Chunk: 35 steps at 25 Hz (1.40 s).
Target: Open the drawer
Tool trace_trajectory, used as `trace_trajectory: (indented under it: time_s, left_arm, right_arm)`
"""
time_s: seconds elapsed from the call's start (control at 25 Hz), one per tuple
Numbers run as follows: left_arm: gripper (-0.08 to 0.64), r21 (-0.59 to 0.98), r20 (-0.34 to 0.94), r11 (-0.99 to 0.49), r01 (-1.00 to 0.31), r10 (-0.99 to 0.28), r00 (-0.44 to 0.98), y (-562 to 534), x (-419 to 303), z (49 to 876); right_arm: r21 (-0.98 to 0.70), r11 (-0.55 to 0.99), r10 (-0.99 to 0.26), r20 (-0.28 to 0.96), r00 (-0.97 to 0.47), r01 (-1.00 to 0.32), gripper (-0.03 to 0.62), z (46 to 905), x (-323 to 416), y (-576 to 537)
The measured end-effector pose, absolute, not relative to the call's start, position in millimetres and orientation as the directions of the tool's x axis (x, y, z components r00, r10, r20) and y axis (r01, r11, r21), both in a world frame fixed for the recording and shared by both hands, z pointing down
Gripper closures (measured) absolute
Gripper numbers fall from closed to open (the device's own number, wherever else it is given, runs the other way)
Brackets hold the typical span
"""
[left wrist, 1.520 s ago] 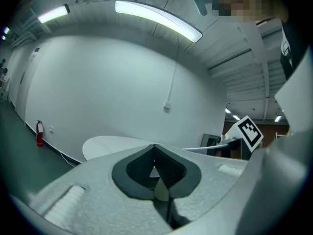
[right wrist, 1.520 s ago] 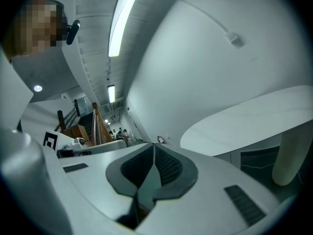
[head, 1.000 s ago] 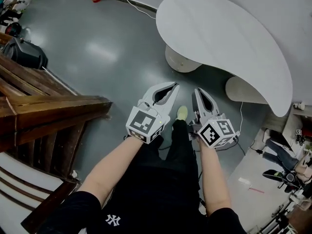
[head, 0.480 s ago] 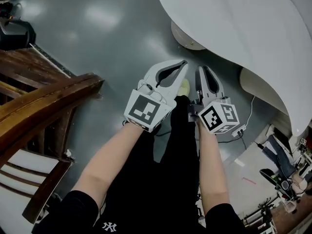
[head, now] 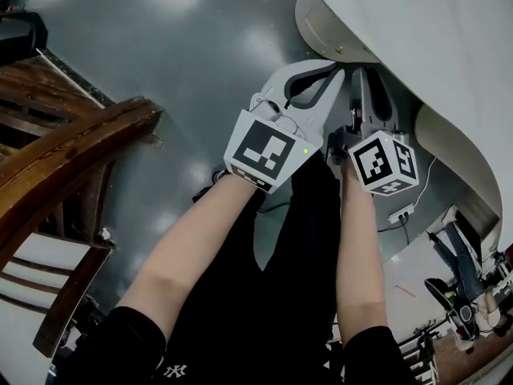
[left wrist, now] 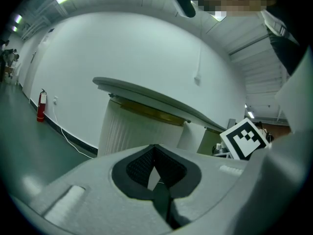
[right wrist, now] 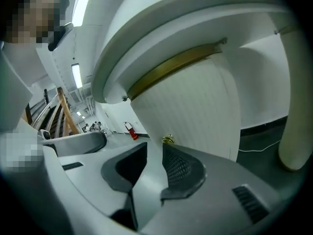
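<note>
Glossy grey floor [head: 184, 46] spreads beneath a curved white tabletop [head: 417, 22], whose ribbed white pedestal [right wrist: 195, 106] stands straight ahead of both grippers; a person's bare forearms [head: 192, 239] reach forward over it, with dark wooden furniture [head: 72, 143] at the left of the head view. On the pedestal an outlined drawer front [head: 321, 26] carries a small brass knob [right wrist: 168, 140]; from the head view the knob sits just beyond the tips of the two grippers, under the tabletop's edge. The right gripper [right wrist: 155, 148] points at the pedestal with its jaws opening; a clear gap shows between the dark textured pads [right wrist: 181, 168], and nothing is pinched. In the right gripper view the knob appears just past the tip of the right-hand jaw, close to the gap but not inside it; whether it touches that tip cannot be told. The left gripper [left wrist: 155, 147] sits just beside the right one, its jaw tips pressed together and empty, with only a small diamond-shaped opening behind them; the left gripper view takes in the pedestal's side, the right gripper's marker cube [left wrist: 244, 138] at the right, and a red fire extinguisher [left wrist: 41, 105] against the far wall.
</note>
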<state>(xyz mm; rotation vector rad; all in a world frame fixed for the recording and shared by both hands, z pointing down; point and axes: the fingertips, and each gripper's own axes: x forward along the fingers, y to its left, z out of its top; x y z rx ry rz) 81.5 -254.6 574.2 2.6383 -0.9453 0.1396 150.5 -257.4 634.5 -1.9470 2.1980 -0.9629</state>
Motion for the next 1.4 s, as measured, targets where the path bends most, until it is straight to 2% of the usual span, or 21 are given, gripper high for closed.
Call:
trace_trajectory:
  time_s: [0.6,1.4]
  left_arm:
    - [0.552,0.286,0.191,-0.726,-0.626,-0.597,0.779,-275,98,600]
    - [0.552,0.303,0.216,-0.703,-0.644,-0.607,0.764,-278,84,605]
  right_arm:
    - [-0.445,-0.041,-0.931,0.343,-0.128,-0.895,0.465,659,167,-285]
    - [-0.424,-0.095,-0.933,0.354,-0.068,-0.900,0.486,657,170,-302]
